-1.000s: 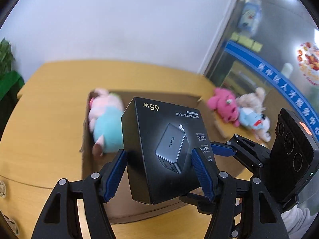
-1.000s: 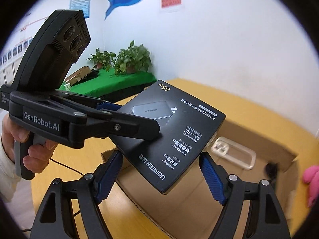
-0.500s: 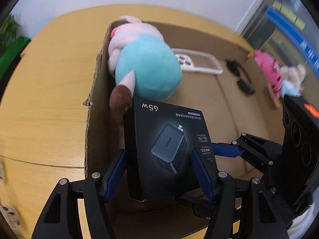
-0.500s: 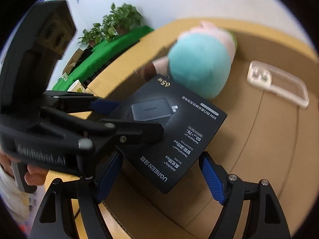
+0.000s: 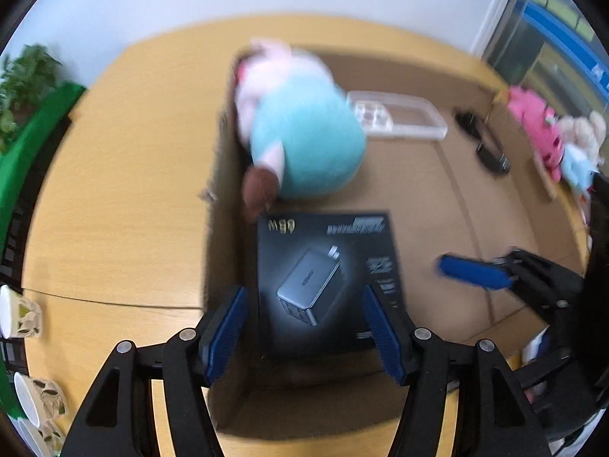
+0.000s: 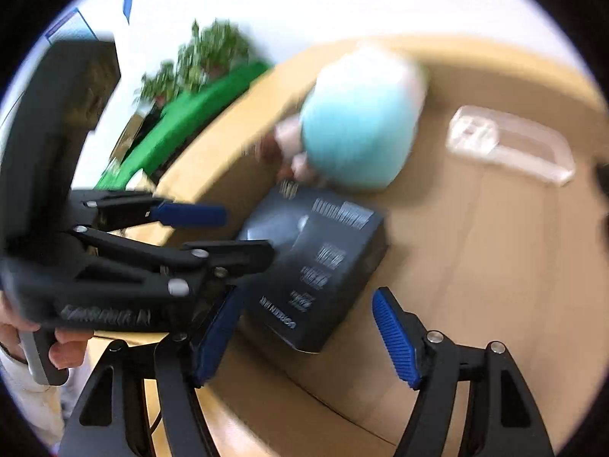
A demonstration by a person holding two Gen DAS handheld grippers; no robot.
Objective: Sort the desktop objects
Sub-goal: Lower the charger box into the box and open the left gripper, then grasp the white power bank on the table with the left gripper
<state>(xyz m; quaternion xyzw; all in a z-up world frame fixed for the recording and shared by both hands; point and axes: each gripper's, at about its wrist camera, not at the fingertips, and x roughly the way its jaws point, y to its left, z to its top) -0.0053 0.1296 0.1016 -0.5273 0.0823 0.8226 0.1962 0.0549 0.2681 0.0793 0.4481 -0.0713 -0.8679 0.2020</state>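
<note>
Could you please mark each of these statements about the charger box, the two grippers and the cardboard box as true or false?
1. The black charger box lies on the floor of the cardboard box. True.
2. The left gripper is clamped on the charger box. False: its fingers stand apart on either side, with gaps showing.
3. A teal plush toy sits in the cardboard box just beyond the charger box. True.
4. The clear phone case lies outside the cardboard box on the table. False: it lies inside, on the cardboard floor.
5. The right gripper holds the plush toy. False: its jaws are open and hold nothing.
</note>
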